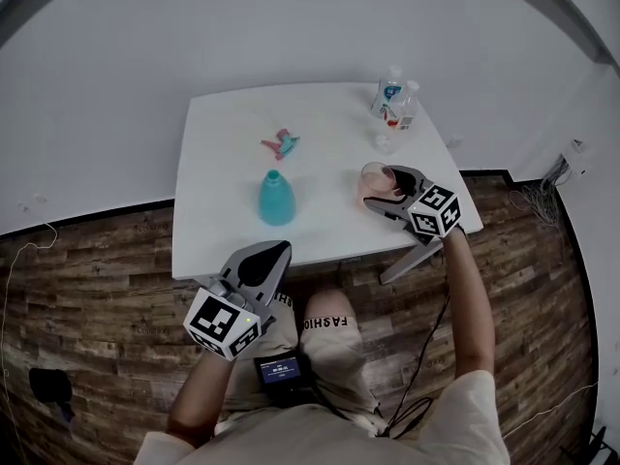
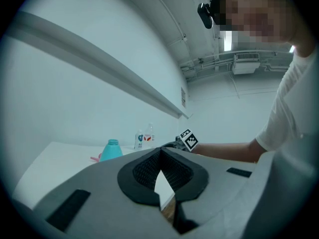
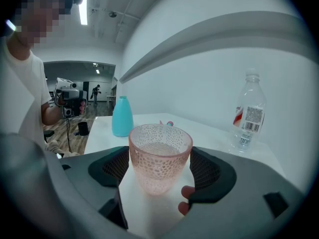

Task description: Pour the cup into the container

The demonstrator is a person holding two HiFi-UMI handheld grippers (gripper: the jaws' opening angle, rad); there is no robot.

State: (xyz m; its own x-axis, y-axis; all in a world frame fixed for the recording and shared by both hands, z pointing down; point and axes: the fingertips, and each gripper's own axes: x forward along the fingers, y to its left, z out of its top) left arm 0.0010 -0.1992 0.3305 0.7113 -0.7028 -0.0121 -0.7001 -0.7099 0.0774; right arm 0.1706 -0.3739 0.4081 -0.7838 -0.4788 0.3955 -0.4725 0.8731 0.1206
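White table: right gripper clamps the cup (upright, unlifted); left gripper jaws together, empty. Next: lift toward the container.

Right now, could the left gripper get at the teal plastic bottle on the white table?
Probably yes: the left gripper, jaws shut, hangs off the white table's near edge, with bare tabletop between it and the teal plastic bottle. It must open first.

Head view: we look steeply down on white table. Gripper views: we look low across it, left from near edge, right from just above surface. All share teal bottle.
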